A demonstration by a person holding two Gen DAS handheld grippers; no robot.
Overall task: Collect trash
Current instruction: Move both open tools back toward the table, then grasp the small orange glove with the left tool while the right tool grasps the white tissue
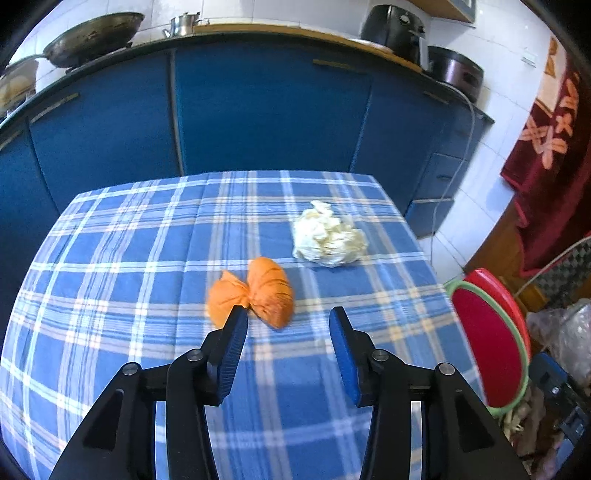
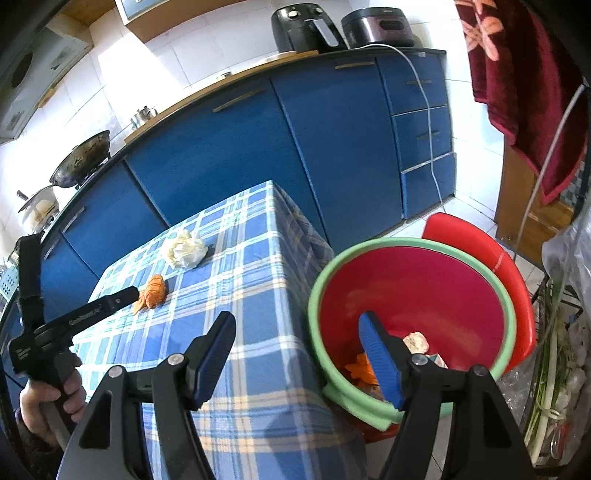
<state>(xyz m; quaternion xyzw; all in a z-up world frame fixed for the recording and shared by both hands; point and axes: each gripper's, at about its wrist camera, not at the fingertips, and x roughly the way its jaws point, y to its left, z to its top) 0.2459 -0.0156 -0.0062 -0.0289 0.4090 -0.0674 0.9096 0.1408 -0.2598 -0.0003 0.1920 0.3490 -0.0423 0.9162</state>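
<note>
Left gripper (image 1: 288,317) low over the blue-and-white checked tablecloth (image 1: 147,295), its blue-padded jaws spread wide with nothing between them. Just past its left fingertip lies the orange twisted plastic wrapper (image 1: 255,291), flat on the cloth, the tip close beside it; contact can't be made out. In the right wrist view that same gripper reaches in from the left, with the person's hand (image 2: 44,402) wrapped round its handle.

Right gripper (image 2: 297,321) hangs at the table's right edge, jaws parted and empty too: left finger over the cloth, right finger over the red plastic basin with a pale green rim (image 2: 406,295). The basin sits lower than the tabletop, just off its right side. Inside it, at the bottom, a pale crumpled scrap (image 2: 415,341) and an orange scrap (image 2: 360,369).

Farther along the cloth, beyond and right of the orange wrapper, the white crumpled paper wad (image 1: 327,238), clear of both grippers.

Behind the table, blue kitchen cabinets (image 1: 258,110). On their counter, a dark wok (image 1: 94,37) at far left and a black air fryer (image 2: 304,26) at far right.
</note>
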